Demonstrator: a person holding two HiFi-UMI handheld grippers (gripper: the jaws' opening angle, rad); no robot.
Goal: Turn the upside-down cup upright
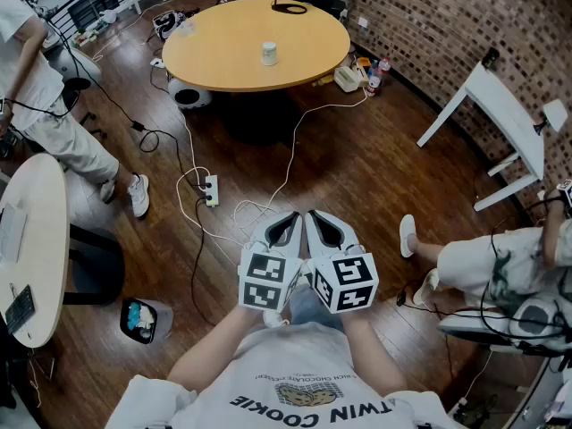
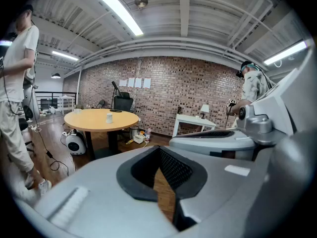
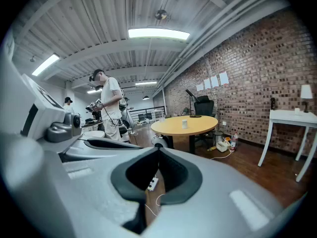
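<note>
A small white cup (image 1: 269,54) stands upside down near the middle of a round wooden table (image 1: 214,61), far ahead across the floor. Both gripper views show the same cup (image 2: 109,117) (image 3: 184,124) small and distant on its table (image 2: 89,119) (image 3: 200,123). I hold both grippers side by side close to my chest, pointing slightly downward over the wooden floor. My left gripper (image 1: 291,216) (image 2: 158,149) is shut with nothing in it. My right gripper (image 1: 314,214) (image 3: 158,149) is shut too and holds nothing.
Cables and a power strip (image 1: 211,190) lie on the floor between me and the table. A person (image 1: 45,105) stands at left, another sits at right (image 1: 500,266). A white side table (image 1: 509,114) stands by the brick wall, a pale desk (image 1: 40,231) and bin (image 1: 143,320) at left.
</note>
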